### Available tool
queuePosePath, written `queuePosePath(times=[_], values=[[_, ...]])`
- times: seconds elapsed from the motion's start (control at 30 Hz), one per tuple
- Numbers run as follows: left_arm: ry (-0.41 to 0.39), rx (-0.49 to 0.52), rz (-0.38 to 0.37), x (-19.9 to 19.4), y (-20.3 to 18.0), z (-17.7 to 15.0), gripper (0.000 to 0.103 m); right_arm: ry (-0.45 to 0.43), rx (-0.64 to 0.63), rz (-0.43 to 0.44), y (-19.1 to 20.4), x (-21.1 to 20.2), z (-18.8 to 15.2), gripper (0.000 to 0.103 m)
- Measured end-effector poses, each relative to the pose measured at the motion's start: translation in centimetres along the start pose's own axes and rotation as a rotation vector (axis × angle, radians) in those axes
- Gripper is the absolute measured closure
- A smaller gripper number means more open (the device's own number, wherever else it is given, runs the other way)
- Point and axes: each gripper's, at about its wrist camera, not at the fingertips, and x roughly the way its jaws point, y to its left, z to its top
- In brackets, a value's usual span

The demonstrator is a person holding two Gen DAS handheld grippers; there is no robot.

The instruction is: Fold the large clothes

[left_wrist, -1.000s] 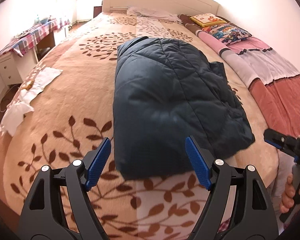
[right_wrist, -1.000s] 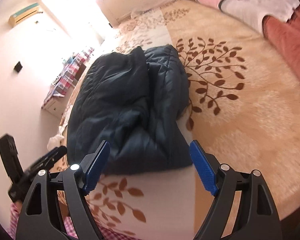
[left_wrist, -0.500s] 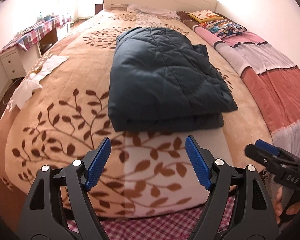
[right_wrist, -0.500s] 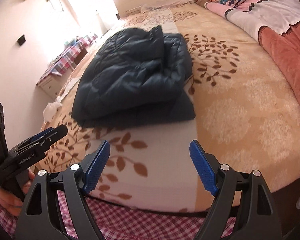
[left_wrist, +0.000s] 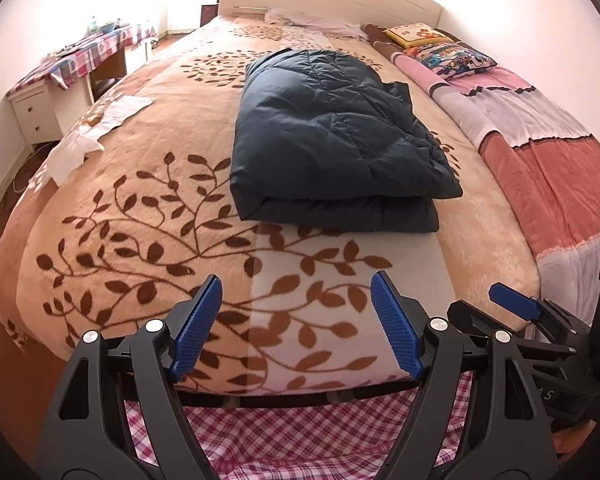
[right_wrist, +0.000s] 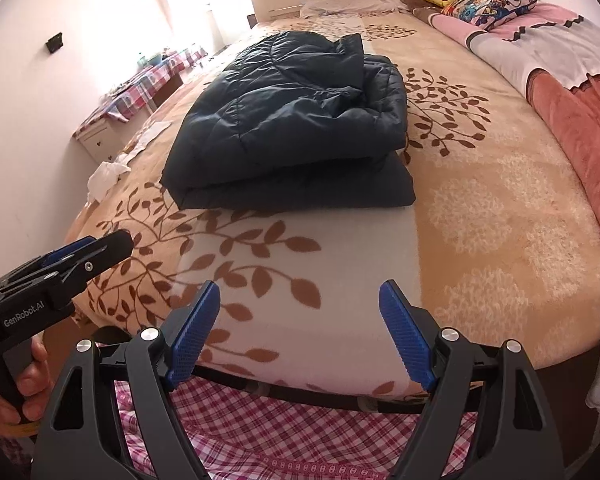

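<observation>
A dark navy quilted jacket lies folded into a thick stack in the middle of the bed; it also shows in the right wrist view. My left gripper is open and empty, held off the foot of the bed, well short of the jacket. My right gripper is open and empty too, beside it to the right, also clear of the jacket. Each gripper shows at the edge of the other's view.
The bed has a beige leaf-patterned blanket over a pink plaid sheet. A pink striped quilt and pillows lie along the right side. White cloth lies at the left edge. A nightstand stands left.
Both grippers have drawn back from the jacket toward the foot of the bed and lowered. The jacket lies folded where it was left.
</observation>
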Motion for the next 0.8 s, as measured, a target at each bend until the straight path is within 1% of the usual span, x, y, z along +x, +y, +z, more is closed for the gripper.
queuePosePath(times=[0.27, 0.5, 0.8], values=[[0.023, 0.003, 0.019, 0.0, -0.1, -1.9, 0.027, -0.020, 0.005, -0.030, 0.3, -0.7, -1.0, 0.023], [0.046, 0.025, 0.014, 0.3, -0.2, -3.0, 0.027, -0.030, 0.019, -0.070, 0.5, -1.0, -1.7, 0.023], [0.062, 0.053, 0.019, 1.0, -0.6, -3.1, 0.027, 0.005, 0.044, -0.101, 0.3, 0.1, -2.1, 0.023]])
